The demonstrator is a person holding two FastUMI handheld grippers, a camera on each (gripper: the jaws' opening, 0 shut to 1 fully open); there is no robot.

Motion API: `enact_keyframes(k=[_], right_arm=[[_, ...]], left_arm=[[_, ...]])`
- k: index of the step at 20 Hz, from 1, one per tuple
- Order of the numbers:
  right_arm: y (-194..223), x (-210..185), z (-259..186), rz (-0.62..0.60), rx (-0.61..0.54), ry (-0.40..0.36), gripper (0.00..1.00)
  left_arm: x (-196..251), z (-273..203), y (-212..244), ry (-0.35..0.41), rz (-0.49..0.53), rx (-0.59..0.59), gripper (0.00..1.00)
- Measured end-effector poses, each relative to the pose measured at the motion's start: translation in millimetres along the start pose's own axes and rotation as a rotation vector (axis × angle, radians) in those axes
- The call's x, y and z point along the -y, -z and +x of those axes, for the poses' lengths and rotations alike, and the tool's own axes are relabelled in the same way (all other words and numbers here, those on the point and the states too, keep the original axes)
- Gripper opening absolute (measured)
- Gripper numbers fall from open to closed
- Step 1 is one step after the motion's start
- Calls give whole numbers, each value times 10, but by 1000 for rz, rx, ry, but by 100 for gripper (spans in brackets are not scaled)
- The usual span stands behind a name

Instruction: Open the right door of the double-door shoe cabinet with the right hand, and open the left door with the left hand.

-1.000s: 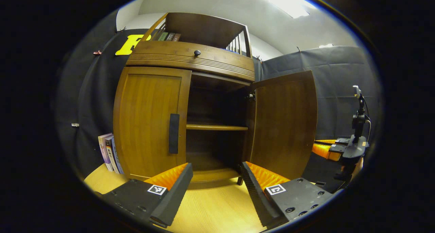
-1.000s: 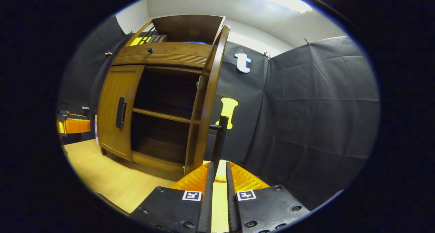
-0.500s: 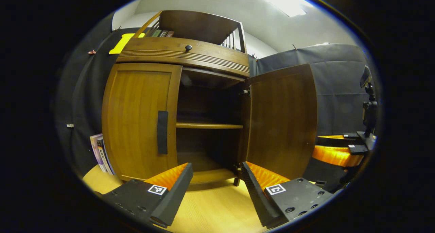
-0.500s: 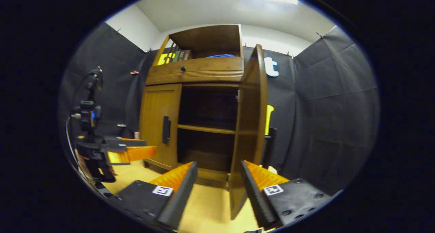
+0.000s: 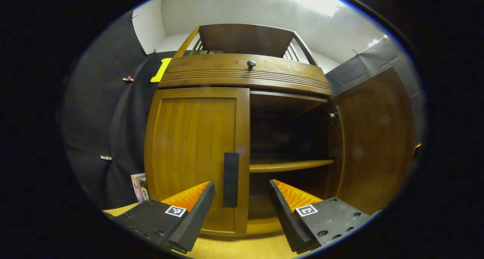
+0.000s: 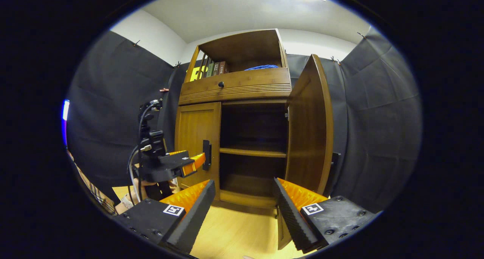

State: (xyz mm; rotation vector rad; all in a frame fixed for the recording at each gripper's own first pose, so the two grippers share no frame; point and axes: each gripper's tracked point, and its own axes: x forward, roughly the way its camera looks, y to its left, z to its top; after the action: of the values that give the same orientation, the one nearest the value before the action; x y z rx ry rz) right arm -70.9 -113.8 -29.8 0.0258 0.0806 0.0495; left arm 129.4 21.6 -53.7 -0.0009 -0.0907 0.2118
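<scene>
Double-door shoe cabinet (image 6: 242,89) of brown wood, standing on a pale wooden table (image 6: 230,232) against the black cloth wall; all positions are given relative to this cabinet.

Right door (image 6: 308,126): swung wide, its inner face turned toward the open compartment; in the left gripper view the same right door (image 5: 374,138) stands at the cabinet's right side, hinged by the dark fitting near its upper corner.

Left door (image 5: 196,153): closed flat against the cabinet front; in the right gripper view the left door (image 6: 198,141) likewise lies flush.

Interior: dark compartment divided by one horizontal shelf (image 5: 289,165).

Drawer band (image 5: 245,74): ribbed strip above both doors, carrying a small dark knob (image 5: 251,64). Above it an open top shelf holds upright books (image 6: 213,68) and a blue item (image 6: 261,67).

Left tool (image 5: 242,198): fingers spread apart, holding nothing, directly before the left door, with the dark vertical handle (image 5: 230,179) seen between them, nearer the left finger. From the right gripper view this left tool (image 6: 196,161) sits just beside the handle (image 6: 206,155); contact cannot be judged.

Right tool (image 6: 244,200): fingers spread apart, empty, in front of the open compartment, apart from the right door.

Books (image 5: 139,185) stand on the table beside the cabinet's left flank.
</scene>
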Motion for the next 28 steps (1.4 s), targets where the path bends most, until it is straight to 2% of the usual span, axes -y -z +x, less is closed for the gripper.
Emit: enact_keyframes(k=[3,4,6,7,8,9,12,13,18,22,28], right_arm=[[-40,80,55,-33,18,28,97],[-51,130,74,-43,28,45,99],[-40,220,121,-50,28,73,96],[-31,249,141,-49,22,82,95],[-31,274,176,-46,17,86,99],[-19,273,180,-43,13,87,97],[36,318,219,-48,3,103,99],[56,344,242,-52,-3,109,99],[105,369,285,-50,-17,109,97],[84,386,223,-65,-11,134,97],[51,325,97,-75,0,168,97]], left_arm=[[-37,327,104,27,-25,-4,88],[-81,419,155,19,-25,-5,88],[-183,559,232,-5,-23,-3,86],[-194,628,289,-7,-20,-8,87],[-194,662,334,-6,-17,-11,86],[-218,716,388,-9,-14,-15,85],[-262,848,469,-17,-6,-20,77],[-221,908,455,3,-17,-14,73],[-215,839,410,18,-28,-4,34],[-226,713,393,38,-44,-29,33],[-294,260,299,112,-60,-56,30]])
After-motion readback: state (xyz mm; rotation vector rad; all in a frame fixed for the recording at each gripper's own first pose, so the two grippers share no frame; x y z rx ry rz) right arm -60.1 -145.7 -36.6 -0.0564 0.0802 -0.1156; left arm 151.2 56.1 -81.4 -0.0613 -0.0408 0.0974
